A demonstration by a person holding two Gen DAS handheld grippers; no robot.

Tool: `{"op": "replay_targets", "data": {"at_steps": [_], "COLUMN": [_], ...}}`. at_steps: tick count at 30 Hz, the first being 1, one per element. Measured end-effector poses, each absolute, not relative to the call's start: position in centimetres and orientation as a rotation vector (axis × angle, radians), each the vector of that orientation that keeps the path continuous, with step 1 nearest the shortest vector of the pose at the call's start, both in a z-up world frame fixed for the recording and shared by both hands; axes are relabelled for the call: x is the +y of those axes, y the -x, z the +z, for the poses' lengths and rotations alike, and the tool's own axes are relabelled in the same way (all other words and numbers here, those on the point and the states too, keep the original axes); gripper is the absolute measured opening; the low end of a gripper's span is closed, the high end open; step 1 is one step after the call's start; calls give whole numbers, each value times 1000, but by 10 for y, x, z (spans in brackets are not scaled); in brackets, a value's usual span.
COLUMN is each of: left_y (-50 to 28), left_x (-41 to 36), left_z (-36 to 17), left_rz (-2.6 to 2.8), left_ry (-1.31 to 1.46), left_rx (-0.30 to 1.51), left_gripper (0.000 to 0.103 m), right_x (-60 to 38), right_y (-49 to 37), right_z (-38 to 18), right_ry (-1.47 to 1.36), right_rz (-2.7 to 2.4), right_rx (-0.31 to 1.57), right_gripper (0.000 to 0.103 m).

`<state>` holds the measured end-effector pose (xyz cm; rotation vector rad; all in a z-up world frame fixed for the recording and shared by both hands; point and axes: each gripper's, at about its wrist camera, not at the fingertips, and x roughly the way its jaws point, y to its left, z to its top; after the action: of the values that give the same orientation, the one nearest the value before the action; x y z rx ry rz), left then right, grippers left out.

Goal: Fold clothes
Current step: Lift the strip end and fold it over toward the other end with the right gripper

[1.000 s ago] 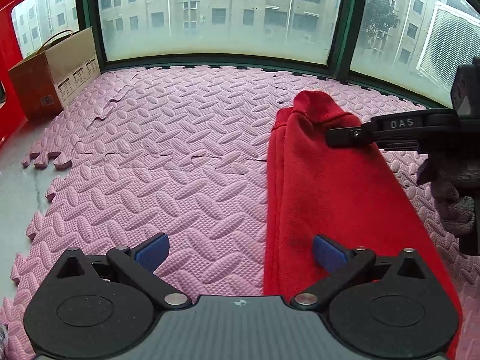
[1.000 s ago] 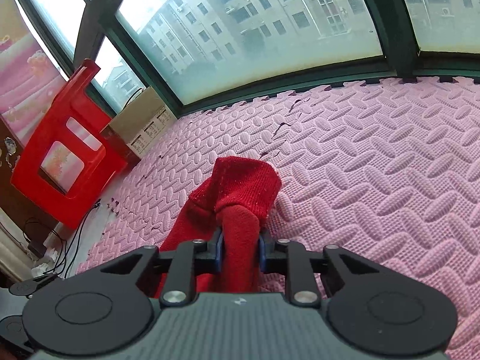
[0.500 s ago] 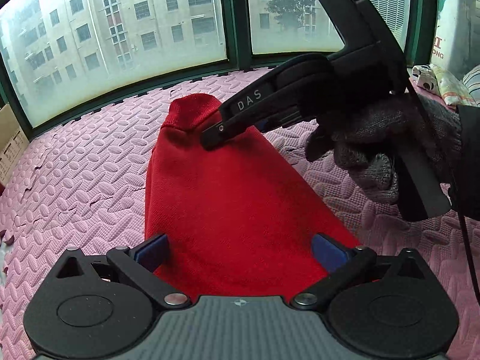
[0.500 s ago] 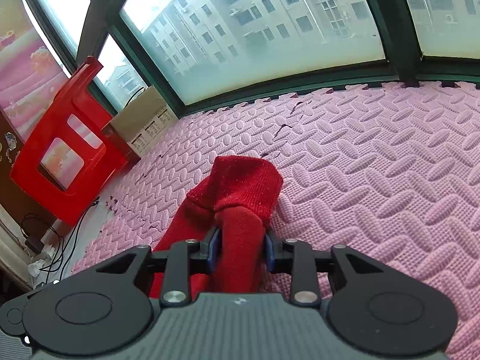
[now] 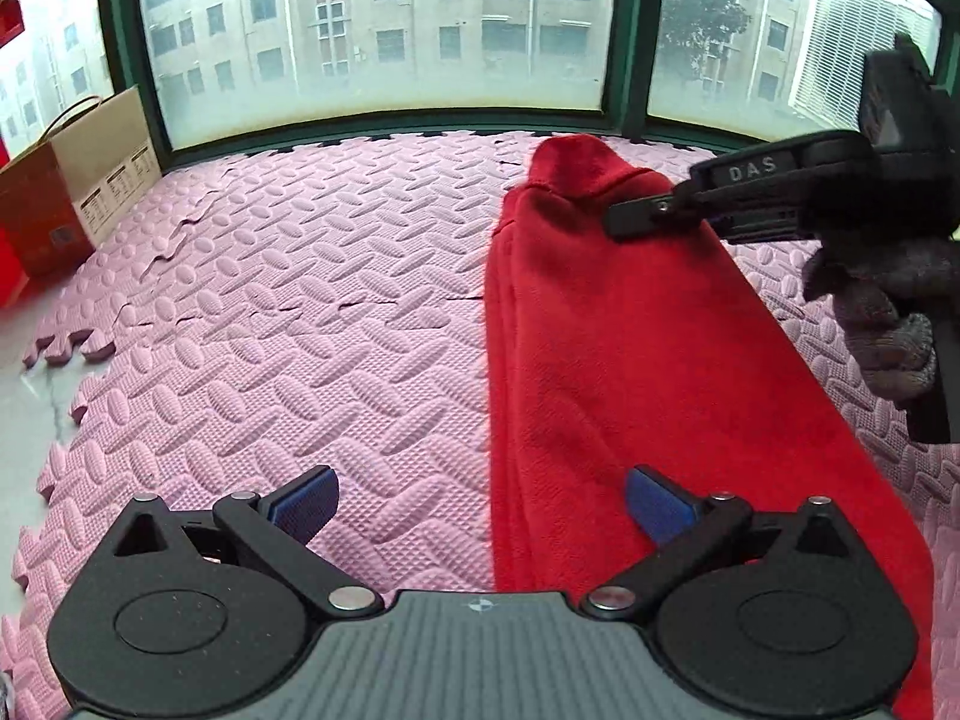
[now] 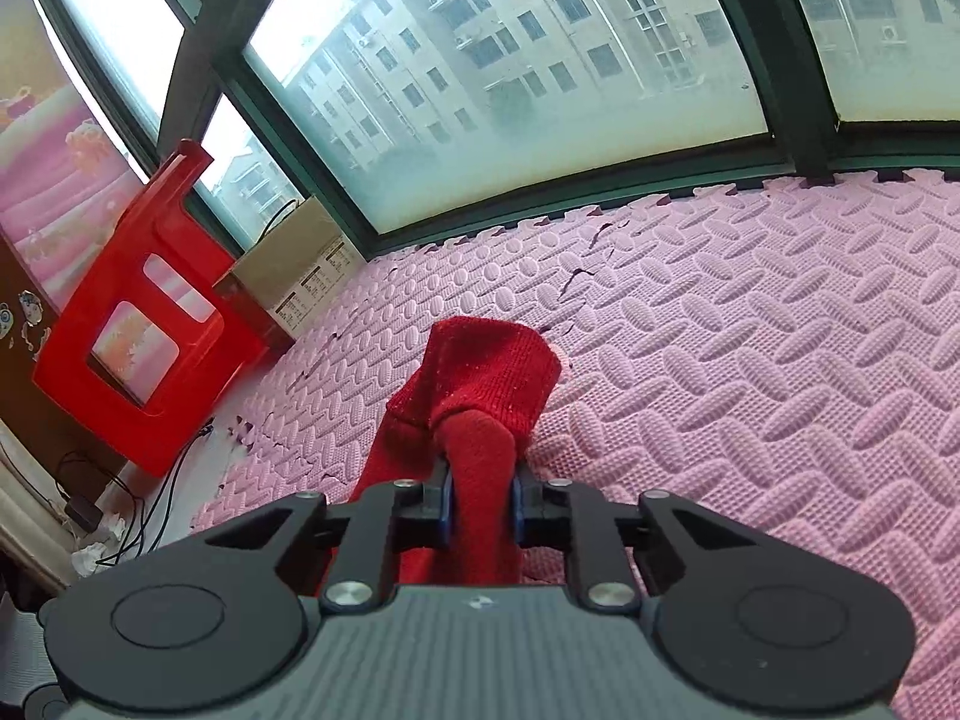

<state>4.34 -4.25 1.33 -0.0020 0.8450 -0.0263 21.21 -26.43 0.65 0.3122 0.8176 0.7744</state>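
A red knitted garment [image 5: 630, 360] lies lengthwise on the pink foam mat [image 5: 300, 330], its ribbed cuff end [image 5: 576, 168] at the far side. My left gripper [image 5: 480, 498] is open, its blue pads straddling the garment's near left edge. My right gripper [image 6: 480, 495] is shut on a bunched fold of the red garment [image 6: 480, 396] just behind the cuff. It also shows in the left wrist view [image 5: 636, 219], held by a gloved hand at the right.
A cardboard box [image 5: 78, 180] stands at the mat's far left by the window. A red plastic stool [image 6: 138, 324] and cables [image 6: 138, 516] lie beyond the mat's left edge. Bare floor [image 5: 30, 396] shows left of the mat.
The left gripper swung right over the garment half a second ago, then back left to the garment's left edge. The right gripper keeps its hold on the fold.
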Motion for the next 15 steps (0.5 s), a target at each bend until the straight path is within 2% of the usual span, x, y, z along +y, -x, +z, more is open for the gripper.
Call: {"op": "replay_targets", "data": {"at_steps": [6, 15], "left_y": [-41, -23], "left_x": [-17, -10], "left_z": [7, 13], "left_rz": [-20, -47], "left_ry": [46, 35], "left_rx": [837, 819], "left_gripper": [103, 103], "right_x": [-263, -265], "right_y": [-207, -169], "right_z": [15, 67], "right_ry": [-327, -303], "right_rz": [772, 831], "right_rx": [795, 681], "right_gripper": [16, 14]}}
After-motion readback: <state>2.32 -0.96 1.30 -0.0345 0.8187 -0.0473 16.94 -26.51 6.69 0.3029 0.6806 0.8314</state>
